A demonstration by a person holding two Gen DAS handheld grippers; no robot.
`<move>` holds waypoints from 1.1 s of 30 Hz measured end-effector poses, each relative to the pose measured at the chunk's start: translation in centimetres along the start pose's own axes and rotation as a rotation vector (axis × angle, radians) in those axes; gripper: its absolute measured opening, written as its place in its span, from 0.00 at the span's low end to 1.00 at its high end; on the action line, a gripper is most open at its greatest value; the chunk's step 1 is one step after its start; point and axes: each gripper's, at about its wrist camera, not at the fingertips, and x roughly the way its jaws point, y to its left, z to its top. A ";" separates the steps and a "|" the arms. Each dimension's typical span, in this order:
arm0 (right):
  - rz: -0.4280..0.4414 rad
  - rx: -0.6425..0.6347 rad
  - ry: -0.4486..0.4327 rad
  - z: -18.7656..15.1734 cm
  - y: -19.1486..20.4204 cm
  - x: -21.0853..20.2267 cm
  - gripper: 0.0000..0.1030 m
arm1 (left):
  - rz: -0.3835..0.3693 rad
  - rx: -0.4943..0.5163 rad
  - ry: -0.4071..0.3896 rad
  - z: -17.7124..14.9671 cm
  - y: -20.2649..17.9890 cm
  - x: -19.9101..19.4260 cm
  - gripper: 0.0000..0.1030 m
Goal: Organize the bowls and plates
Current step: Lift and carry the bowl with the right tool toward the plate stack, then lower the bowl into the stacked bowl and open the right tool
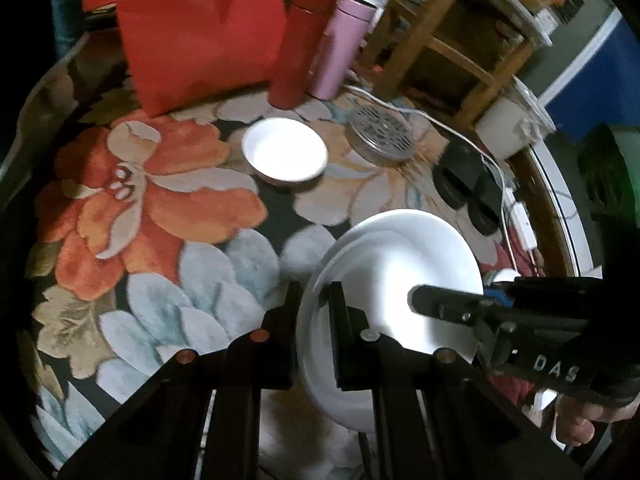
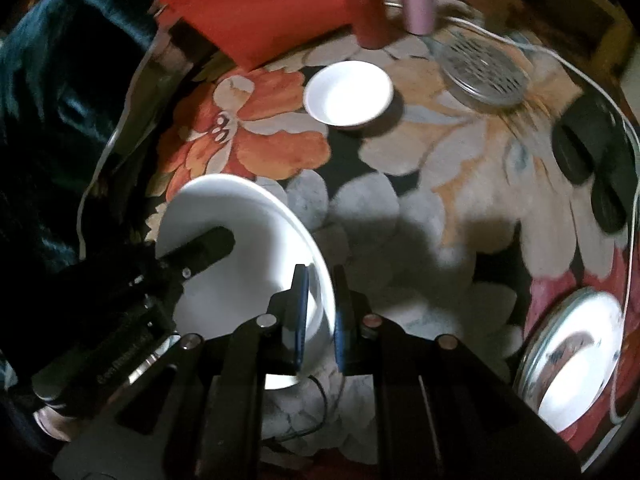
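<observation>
The jaws of the left gripper (image 1: 314, 300) and the right gripper (image 2: 320, 284) are both closed on the rim of the white plate (image 1: 396, 280), one at each side, and the plate is tilted above the floral tabletop (image 1: 160, 208). Between the plate and the small white bowl (image 1: 285, 149) the cloth is free. Farther back stand a red bag (image 1: 200, 28), a red bottle (image 1: 298, 52) and a pink bottle (image 1: 340, 48). A perforated metal lid (image 1: 382, 136) lies near a white cable (image 1: 460, 136). The lower rim of the plate is hidden by the fingers. A shiny round dish (image 2: 576, 356) sits at the right edge.
</observation>
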 end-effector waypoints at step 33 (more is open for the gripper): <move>-0.033 0.115 -0.009 -3.6 -7.0 -1.3 0.11 | -0.045 0.081 0.064 -1.0 -6.4 4.6 0.11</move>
